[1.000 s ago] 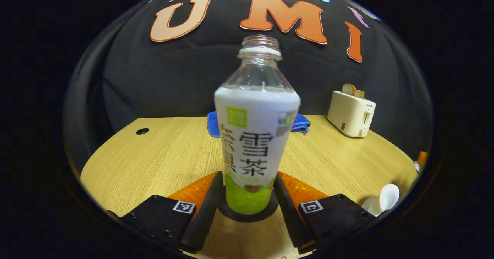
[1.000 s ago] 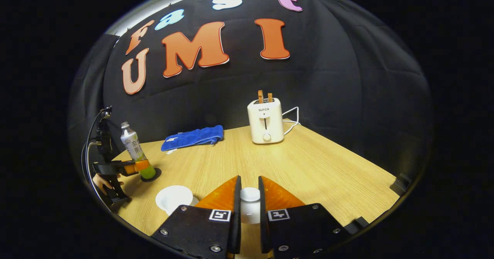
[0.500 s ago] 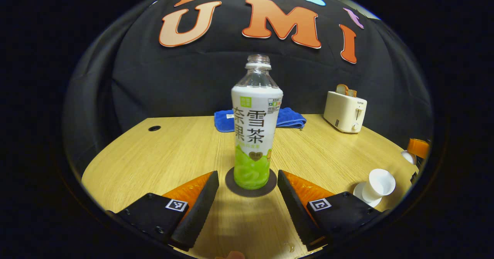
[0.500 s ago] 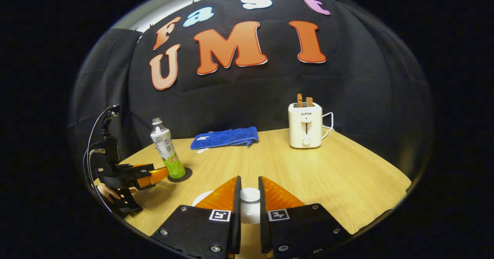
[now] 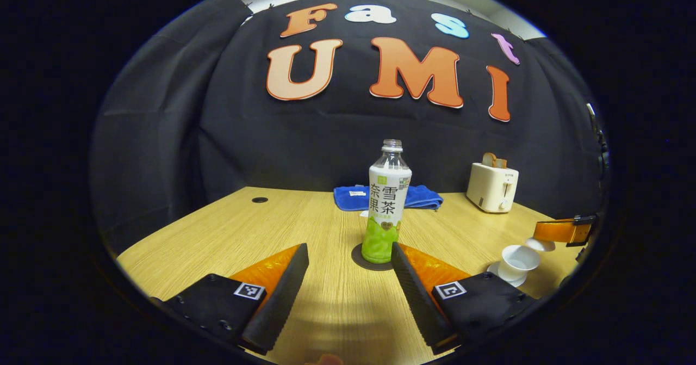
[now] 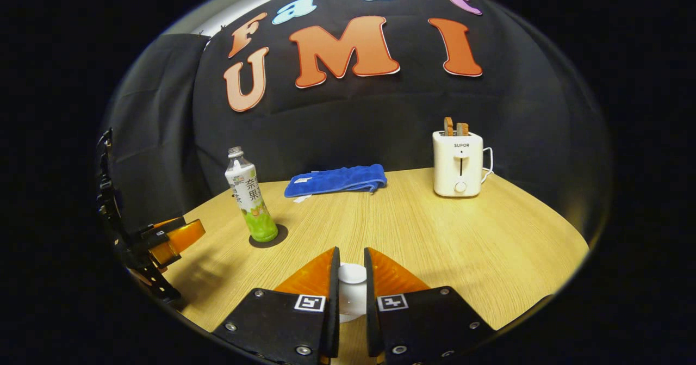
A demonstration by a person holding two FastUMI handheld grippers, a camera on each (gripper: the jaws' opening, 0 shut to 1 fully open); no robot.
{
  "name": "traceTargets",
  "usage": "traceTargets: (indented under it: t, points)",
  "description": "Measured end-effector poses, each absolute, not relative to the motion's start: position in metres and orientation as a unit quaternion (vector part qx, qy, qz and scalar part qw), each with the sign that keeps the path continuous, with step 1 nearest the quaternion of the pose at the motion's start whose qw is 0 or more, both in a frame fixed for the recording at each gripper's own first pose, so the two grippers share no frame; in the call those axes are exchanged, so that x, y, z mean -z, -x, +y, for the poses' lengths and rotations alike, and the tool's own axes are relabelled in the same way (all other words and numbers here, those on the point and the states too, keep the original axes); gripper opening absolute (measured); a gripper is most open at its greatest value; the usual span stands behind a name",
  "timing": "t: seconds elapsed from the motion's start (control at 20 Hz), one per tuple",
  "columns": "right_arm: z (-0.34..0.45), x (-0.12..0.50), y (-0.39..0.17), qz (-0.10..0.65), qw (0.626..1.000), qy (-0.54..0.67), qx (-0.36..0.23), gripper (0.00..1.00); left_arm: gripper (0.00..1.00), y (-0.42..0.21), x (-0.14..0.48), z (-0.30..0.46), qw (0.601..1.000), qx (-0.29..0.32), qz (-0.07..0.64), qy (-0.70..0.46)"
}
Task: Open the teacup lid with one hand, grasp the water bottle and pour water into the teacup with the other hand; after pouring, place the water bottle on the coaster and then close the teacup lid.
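The water bottle [image 5: 387,202], uncapped with a white and green label, stands upright on the dark round coaster [image 5: 372,260]. My left gripper [image 5: 348,252] is open a short way in front of it, touching nothing. The white teacup [image 5: 516,257] sits uncovered on its saucer [image 5: 499,271] at the right. Just above it the right gripper [image 5: 565,230] holds the white lid [image 5: 540,244]. In the right gripper view, my right gripper [image 6: 350,253] is shut on the lid's knob [image 6: 352,274]. The bottle [image 6: 250,196], the coaster [image 6: 270,240] and the left gripper [image 6: 174,237] lie to the left.
A cream toaster [image 5: 492,187] with bread in its slots stands at the back right of the wooden table [image 5: 228,229]. A folded blue towel [image 5: 421,196] lies behind the bottle by the black wall. The toaster [image 6: 458,164] and the towel [image 6: 337,180] are also in the right gripper view.
My left gripper has drawn back from the bottle, which stays on the coaster. The right gripper has carried the lid left to just above the teacup.
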State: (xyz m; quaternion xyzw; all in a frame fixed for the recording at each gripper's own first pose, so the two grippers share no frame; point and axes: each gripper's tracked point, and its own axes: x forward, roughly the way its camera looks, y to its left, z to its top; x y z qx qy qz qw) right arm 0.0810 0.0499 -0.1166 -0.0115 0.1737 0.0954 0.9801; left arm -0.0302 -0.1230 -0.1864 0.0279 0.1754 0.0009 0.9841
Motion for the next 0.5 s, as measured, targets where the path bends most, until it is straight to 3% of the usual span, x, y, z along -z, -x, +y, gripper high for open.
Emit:
traceTargets:
  t: [0.5]
  points:
    - [0.071,0.142,-0.086,0.196,0.973,0.045,-0.115,0.23,0.98,0.04,0.184,-0.115,0.984,-0.008,0.178,-0.031]
